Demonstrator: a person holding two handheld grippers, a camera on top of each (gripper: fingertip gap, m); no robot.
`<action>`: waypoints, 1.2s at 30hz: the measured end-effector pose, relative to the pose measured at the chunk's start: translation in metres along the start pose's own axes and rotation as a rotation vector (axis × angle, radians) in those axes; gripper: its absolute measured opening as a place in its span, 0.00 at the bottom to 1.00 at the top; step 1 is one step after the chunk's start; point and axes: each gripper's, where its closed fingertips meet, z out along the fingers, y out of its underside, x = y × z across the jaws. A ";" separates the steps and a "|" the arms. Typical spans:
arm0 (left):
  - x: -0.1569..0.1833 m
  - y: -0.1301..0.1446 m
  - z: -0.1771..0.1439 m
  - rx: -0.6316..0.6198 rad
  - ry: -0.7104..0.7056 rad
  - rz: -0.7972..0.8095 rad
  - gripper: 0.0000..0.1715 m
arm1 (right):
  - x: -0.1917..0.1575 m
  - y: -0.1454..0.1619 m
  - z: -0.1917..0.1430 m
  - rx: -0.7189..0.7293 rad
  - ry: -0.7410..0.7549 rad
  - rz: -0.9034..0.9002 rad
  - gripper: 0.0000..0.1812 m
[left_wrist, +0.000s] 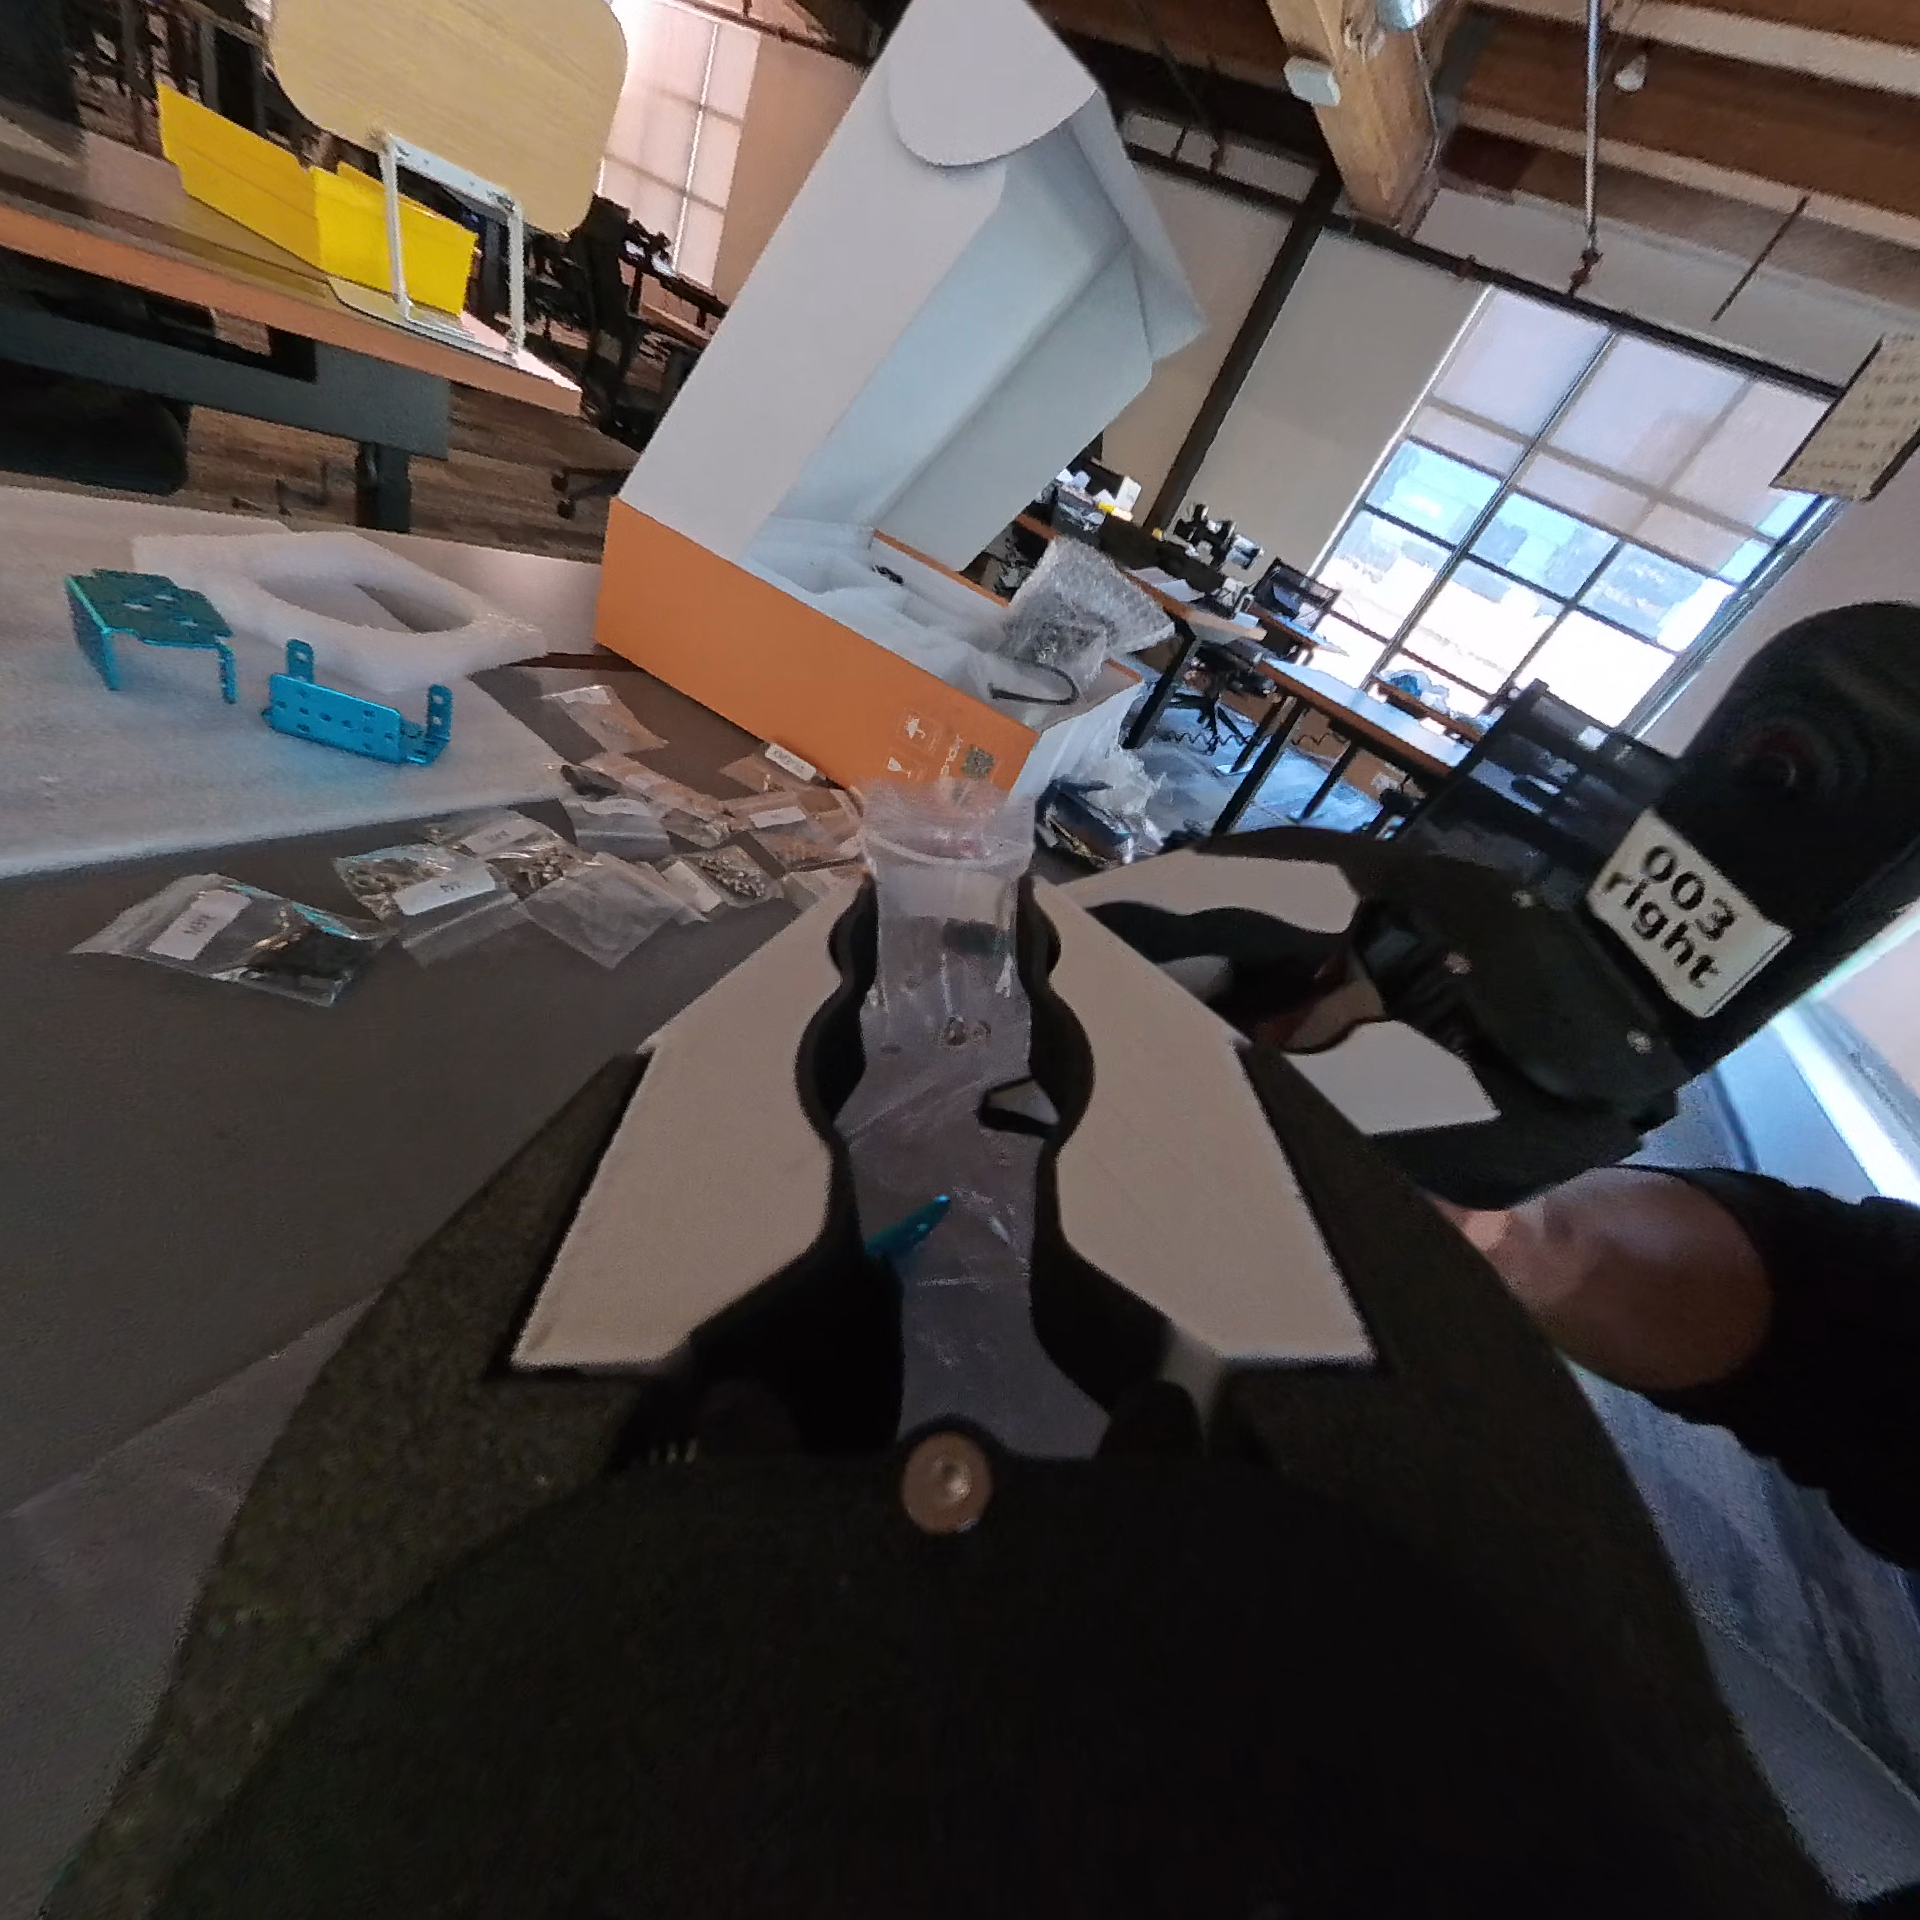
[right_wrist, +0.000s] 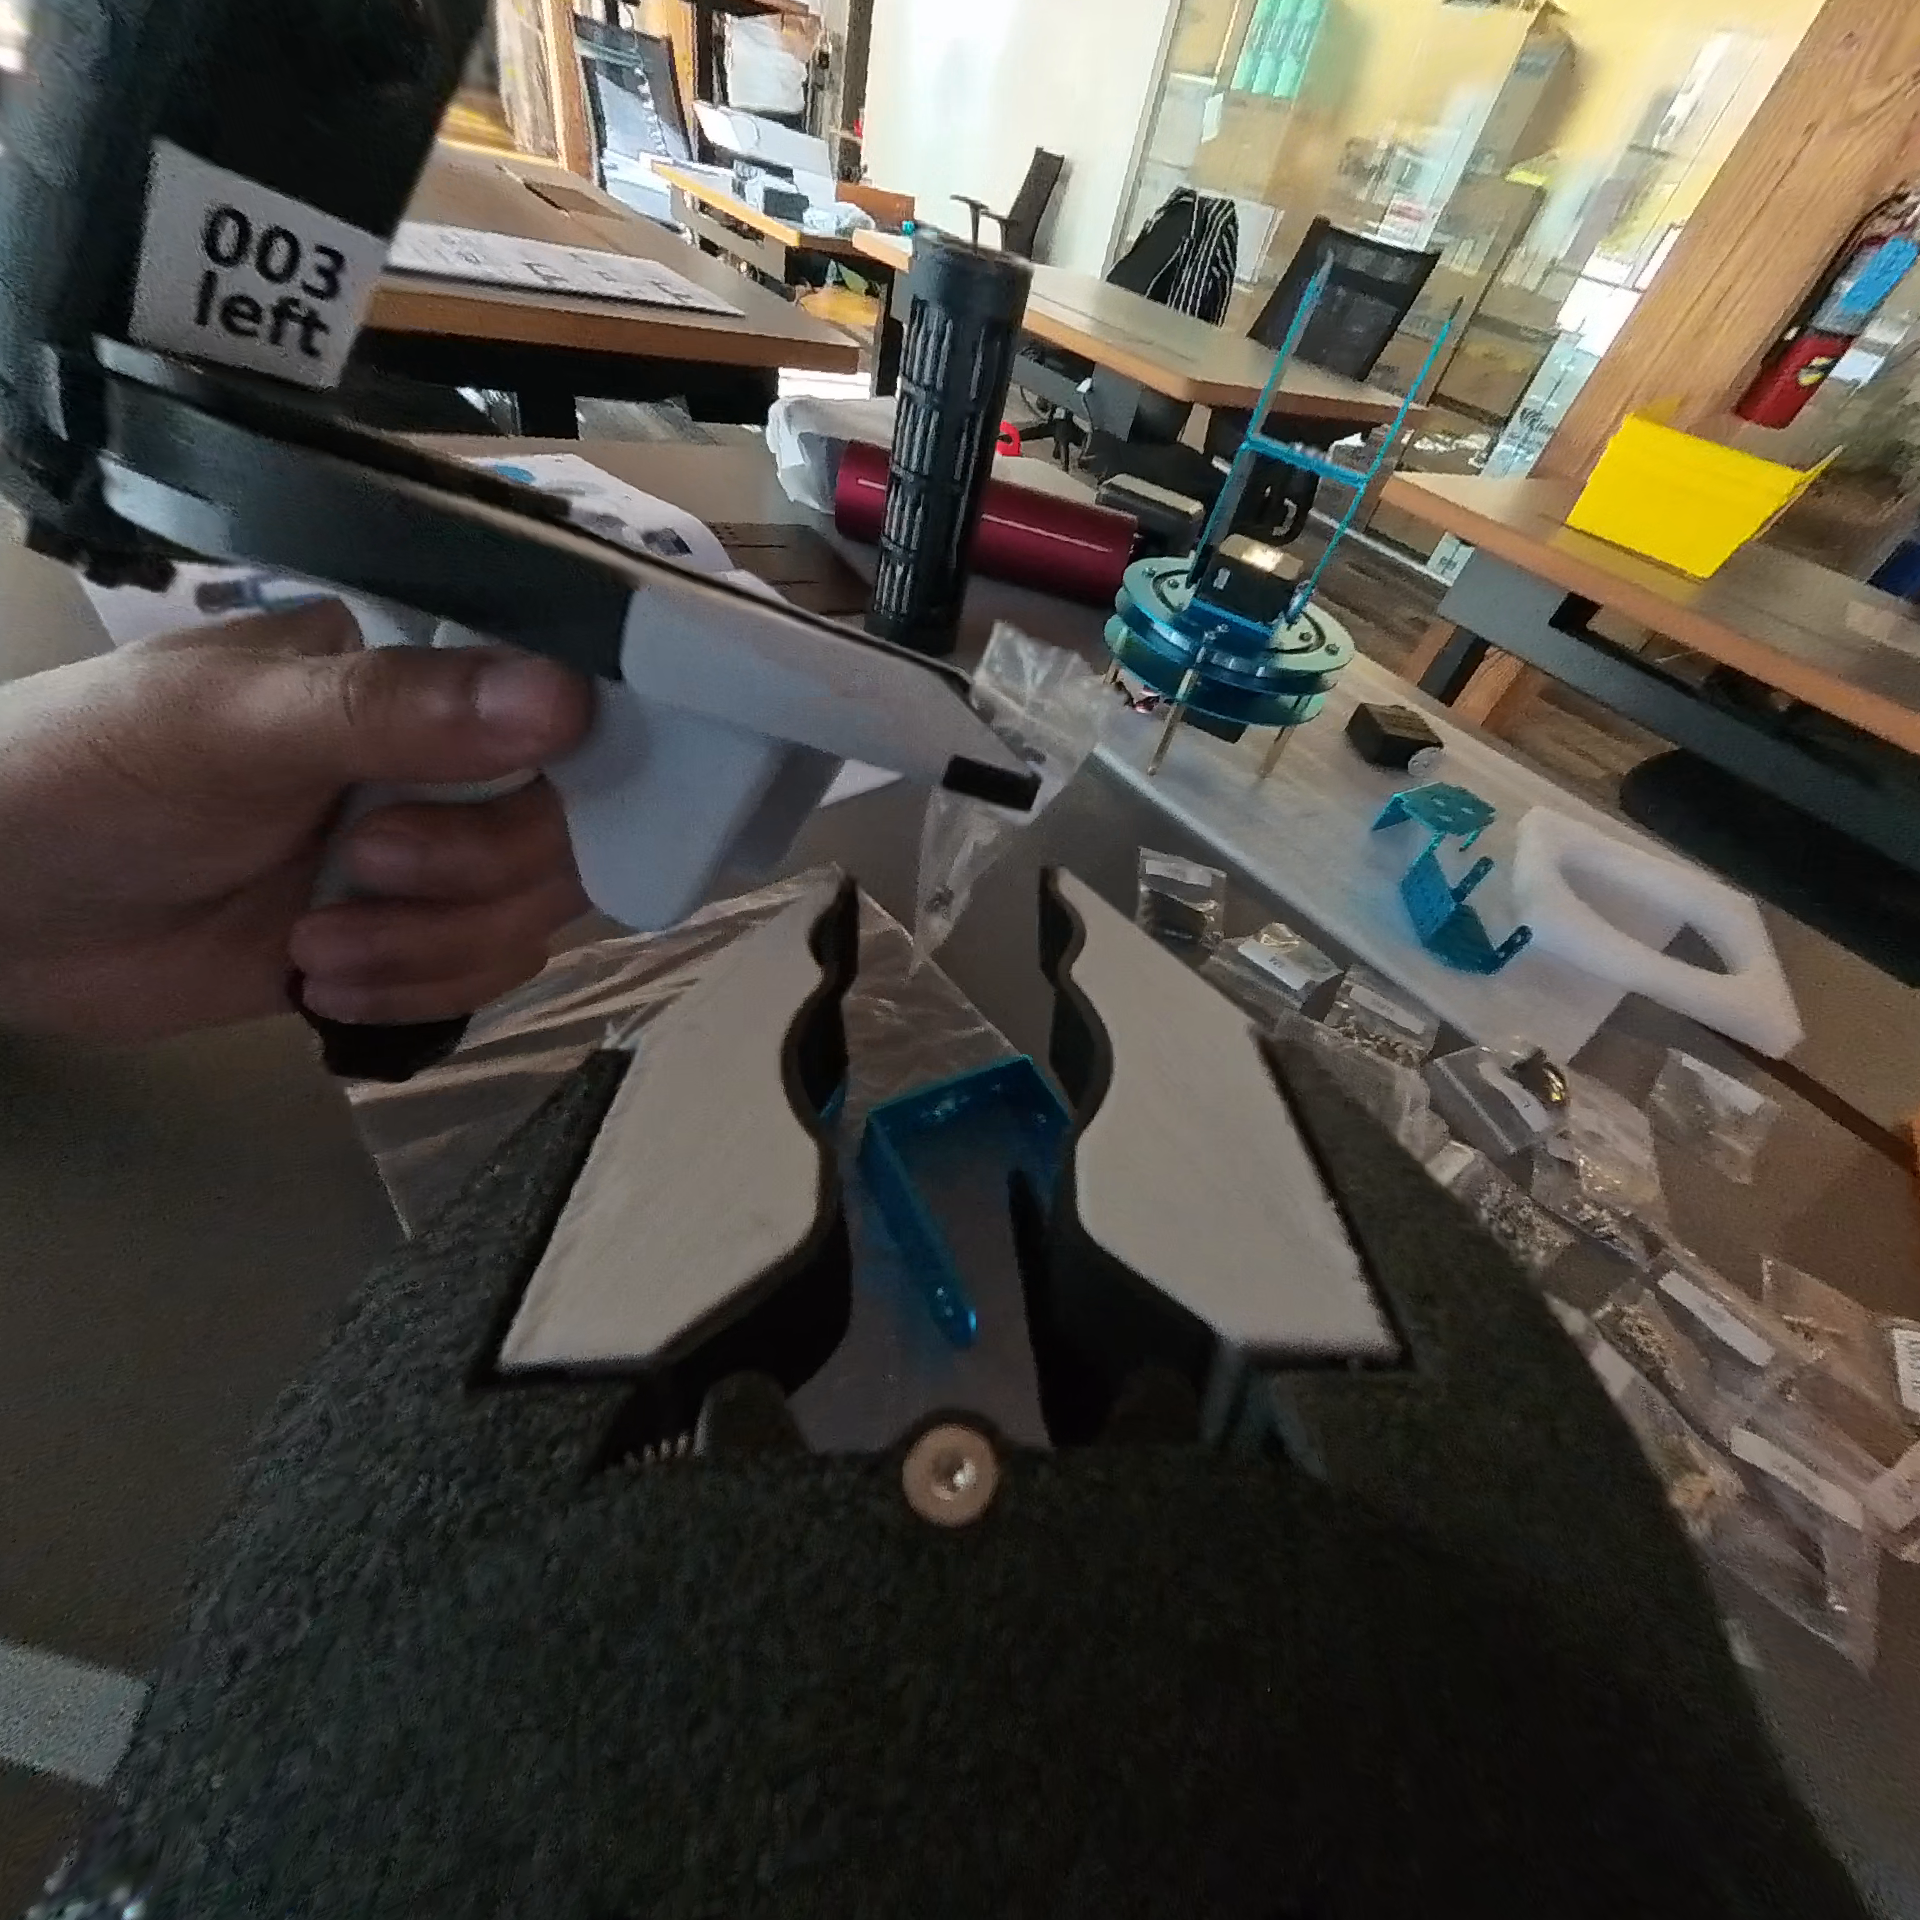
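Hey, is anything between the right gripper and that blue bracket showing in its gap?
Nothing visible. The blue bracket shows uncovered in the gap of the open right gripper. The clear bag, pinched by the left gripper, hangs just past the right fingertips, not over the bracket.

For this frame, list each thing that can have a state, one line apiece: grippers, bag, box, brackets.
left gripper: shut on the clear plastic bag.
clear plastic bag: held up off the table, hanging, small parts inside.
right gripper: open, holding nothing, fingers either side of a blue bracket.
blue bracket: lying on the table, loose.
orange-and-white box: lid up, open.
two blue brackets: lying on foam sheet, unheld.
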 end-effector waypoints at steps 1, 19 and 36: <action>0.003 -0.001 0.000 0.002 0.009 -0.017 0.15 | 0.001 0.003 0.002 -0.013 0.004 -0.004 0.17; 0.046 -0.007 -0.017 -0.209 0.580 0.034 0.23 | -0.020 -0.018 -0.036 0.200 -0.713 0.487 0.01; 0.035 0.027 -0.013 -0.279 0.613 0.093 0.00 | -0.006 -0.014 -0.039 0.176 -0.726 0.468 0.08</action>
